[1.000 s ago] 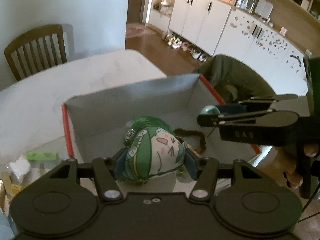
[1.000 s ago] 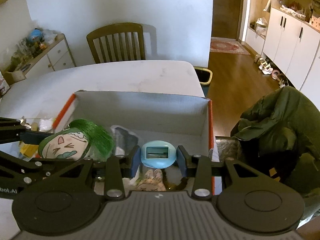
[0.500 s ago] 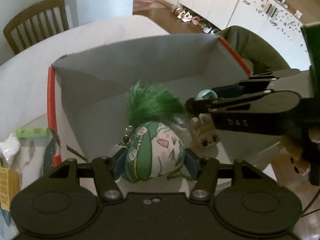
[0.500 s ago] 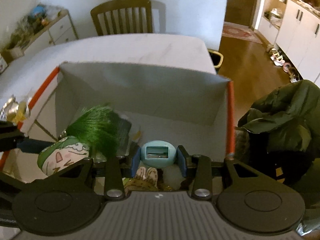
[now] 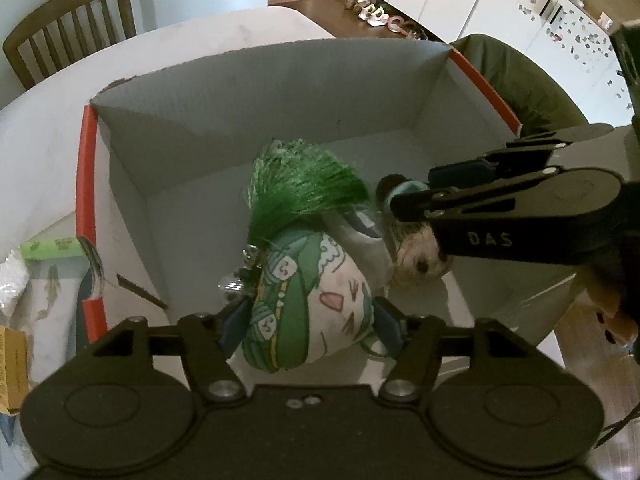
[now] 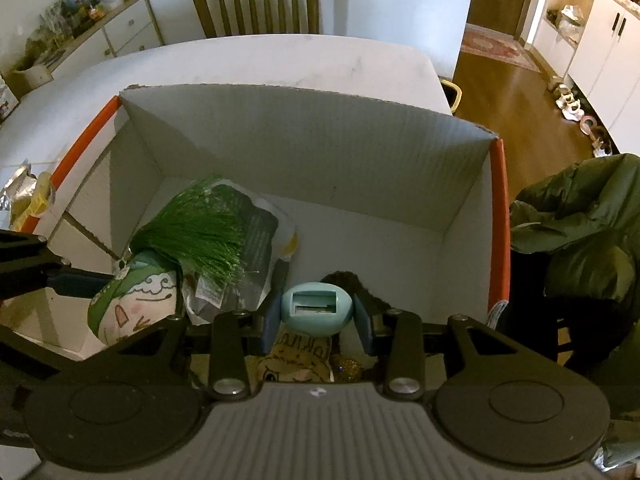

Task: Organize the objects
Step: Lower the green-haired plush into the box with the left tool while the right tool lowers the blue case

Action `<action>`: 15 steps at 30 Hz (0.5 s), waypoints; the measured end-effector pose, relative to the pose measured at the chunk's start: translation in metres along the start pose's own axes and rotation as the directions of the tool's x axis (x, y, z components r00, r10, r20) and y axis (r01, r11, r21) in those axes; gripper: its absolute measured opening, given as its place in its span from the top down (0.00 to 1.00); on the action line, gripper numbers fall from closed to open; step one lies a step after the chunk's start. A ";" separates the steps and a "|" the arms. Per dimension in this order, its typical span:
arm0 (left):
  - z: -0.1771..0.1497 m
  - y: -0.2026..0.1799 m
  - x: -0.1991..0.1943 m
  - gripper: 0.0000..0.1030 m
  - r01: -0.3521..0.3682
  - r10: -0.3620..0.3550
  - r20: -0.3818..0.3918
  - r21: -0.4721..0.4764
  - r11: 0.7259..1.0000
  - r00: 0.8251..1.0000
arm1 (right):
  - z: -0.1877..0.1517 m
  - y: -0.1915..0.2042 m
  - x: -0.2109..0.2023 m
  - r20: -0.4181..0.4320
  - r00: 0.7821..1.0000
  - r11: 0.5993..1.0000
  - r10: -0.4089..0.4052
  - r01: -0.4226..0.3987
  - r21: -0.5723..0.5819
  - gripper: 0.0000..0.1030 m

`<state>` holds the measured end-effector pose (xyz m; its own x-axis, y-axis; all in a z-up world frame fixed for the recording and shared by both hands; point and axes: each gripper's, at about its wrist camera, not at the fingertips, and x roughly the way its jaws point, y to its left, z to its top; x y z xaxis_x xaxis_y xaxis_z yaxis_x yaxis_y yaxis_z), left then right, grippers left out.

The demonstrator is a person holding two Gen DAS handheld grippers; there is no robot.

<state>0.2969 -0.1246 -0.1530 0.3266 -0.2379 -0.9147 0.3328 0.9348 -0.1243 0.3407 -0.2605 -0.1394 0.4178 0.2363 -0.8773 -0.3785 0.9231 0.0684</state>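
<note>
Two grippers hang over one open cardboard box (image 6: pixel 304 152), each angled down into it. In the left wrist view, the left gripper (image 5: pixel 310 316) is at 6 o'clock, its blue pads clenched on a plush doll (image 5: pixel 308 300) with a cartoon face and a green tassel of hair (image 5: pixel 296 192) fanning up toward 12 o'clock. The doll is inside the box, over the near-left part of its floor; whether it touches the floor cannot be told.

From 3 o'clock in that same view the right gripper (image 5: pixel 404 196) reaches in sideways, level, above a pale fluffy toy (image 5: pixel 418 256) lying on the box floor. In the right wrist view, the right gripper (image 6: pixel 316 314) grasps a light-blue egg-shaped gadget (image 6: pixel 316 308) (a small screen window on its face) between its pads, low in the box's near end. A dark printed packet (image 6: pixel 256 236) lies at 10 o'clock of the gadget, under the green hair. The box sits on a white table (image 6: pixel 280 60), a wooden chair (image 6: pixel 256 0) at 12 o'clock.
</note>
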 end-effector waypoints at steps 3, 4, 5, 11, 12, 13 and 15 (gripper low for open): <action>0.000 -0.003 0.002 0.30 0.007 -0.007 0.000 -0.009 1.000 1.000 | -0.001 -0.001 -0.001 -0.004 1.000 1.000 0.005 -0.005 -0.002 0.63; -0.001 -0.003 0.001 0.27 0.010 -0.010 0.004 -0.007 1.000 1.000 | -0.001 -0.001 -0.001 -0.007 1.000 1.000 0.009 -0.009 -0.004 0.63; -0.002 -0.004 0.000 0.26 0.014 -0.014 0.008 -0.007 1.000 1.000 | -0.002 0.000 -0.002 -0.008 1.000 1.000 0.010 -0.010 -0.007 0.63; -0.006 -0.007 -0.008 0.18 0.032 -0.031 0.037 -0.005 0.999 0.999 | -0.008 -0.001 -0.011 0.013 1.000 1.000 0.025 -0.025 -0.002 0.61; -0.007 -0.007 -0.009 0.18 0.034 -0.034 0.042 -0.006 0.999 0.999 | -0.009 -0.002 -0.014 0.020 0.999 1.000 0.029 -0.029 0.000 0.61; -0.007 -0.006 -0.012 0.17 0.039 -0.038 0.049 -0.007 0.999 0.998 | -0.009 -0.002 -0.016 0.025 0.999 0.999 0.033 -0.033 0.003 0.60; -0.008 -0.006 -0.018 0.17 0.047 -0.046 0.064 -0.013 0.999 0.997 | -0.010 -0.001 -0.021 0.039 0.998 0.999 0.040 -0.040 0.006 0.58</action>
<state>0.2821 -0.1234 -0.1394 0.3670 -0.2968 -0.8816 0.3358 0.9261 -0.1719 0.3239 -0.2700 -0.1257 0.4339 0.2848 -0.8547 -0.3900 0.9146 0.1067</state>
